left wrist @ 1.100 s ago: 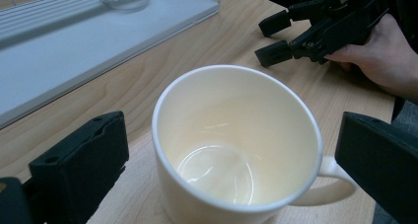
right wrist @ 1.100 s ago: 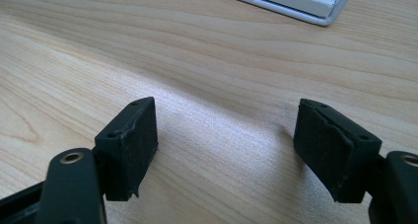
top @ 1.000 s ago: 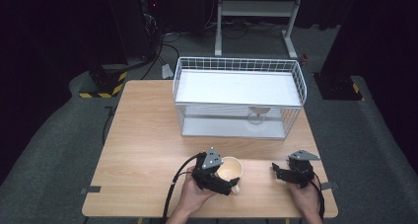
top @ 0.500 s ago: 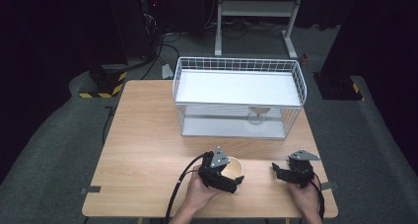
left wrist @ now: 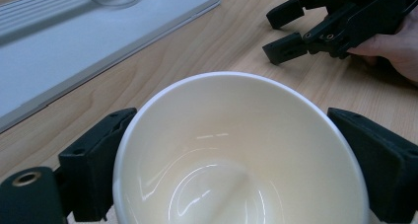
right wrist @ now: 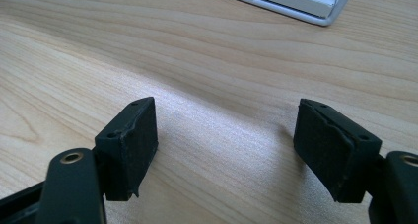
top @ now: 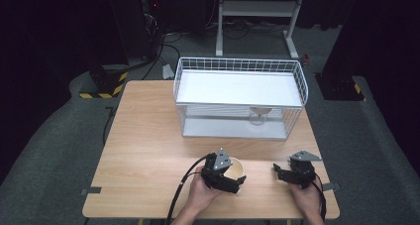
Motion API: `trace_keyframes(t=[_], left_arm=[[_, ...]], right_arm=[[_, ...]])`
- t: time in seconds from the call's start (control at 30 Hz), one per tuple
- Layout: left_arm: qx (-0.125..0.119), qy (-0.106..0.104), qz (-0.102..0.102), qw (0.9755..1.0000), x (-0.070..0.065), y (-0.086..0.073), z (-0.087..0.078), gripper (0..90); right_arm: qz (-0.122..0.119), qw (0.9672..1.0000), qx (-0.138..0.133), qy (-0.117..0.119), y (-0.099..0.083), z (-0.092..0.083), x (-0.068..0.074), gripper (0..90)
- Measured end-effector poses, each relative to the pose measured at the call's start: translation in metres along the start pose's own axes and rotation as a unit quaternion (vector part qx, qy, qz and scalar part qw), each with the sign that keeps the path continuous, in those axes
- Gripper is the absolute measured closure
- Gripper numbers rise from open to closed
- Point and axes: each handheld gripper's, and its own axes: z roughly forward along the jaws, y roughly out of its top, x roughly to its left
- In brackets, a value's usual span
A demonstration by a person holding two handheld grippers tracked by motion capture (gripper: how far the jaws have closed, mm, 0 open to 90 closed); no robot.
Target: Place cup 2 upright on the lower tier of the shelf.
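A cream cup (top: 238, 165) stands on the wooden table (top: 148, 136) near the front edge. My left gripper (top: 236, 175) has the cup (left wrist: 236, 160) between its jaws, which have just been closing. Both black pads (left wrist: 98, 155) now lie against its sides below the rim. My right gripper (top: 277, 172) rests to the right of the cup, open and holding nothing. In the right gripper view its jaws (right wrist: 226, 110) stand wide over bare wood. The left gripper view has the right gripper (left wrist: 273, 35) at the top right, held by a hand.
A white wire basket (top: 237, 61) with a white floor stands at the back middle of the table. A clear glass (top: 260, 114) stands inside it near its front right. Bare wood lies to the left of the cup. A black cable (top: 185, 183) trails from the left gripper.
My left gripper has slid a little to the right around the cup and its jaws have closed in on the cup's sides. The right gripper has stayed still.
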Motion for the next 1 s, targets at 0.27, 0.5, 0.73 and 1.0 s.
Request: trace_keyframes(t=[0.27, 0.5, 0.73, 1.0], left_arm=[[-0.004, 0.005, 0.003, 1.0000, -0.0012, -0.0009, -0.0006, 9.6], [-0.006, 0.006, 0.006, 0.9999, -0.0017, -0.0011, -0.0009, 9.8], [-0.011, 0.006, 0.003, 0.9999, -0.0001, -0.0006, -0.0041, 9.9], [-0.012, 0.005, -0.008, 0.9999, 0.0049, 0.0021, -0.0087, 10.0]], right_arm=[[-0.001, 1.0000, 0.000, 0.000, 0.0000, 0.0000, -0.0001, 24.6], [0.001, 1.0000, 0.000, 0.000, 0.0000, 0.0000, 0.0001, 24.6], [0.000, 1.0000, 0.000, 0.000, 0.0000, 0.0001, -0.0001, 24.6], [-0.002, 1.0000, 0.000, 0.000, 0.0000, 0.0000, -0.0003, 24.6]])
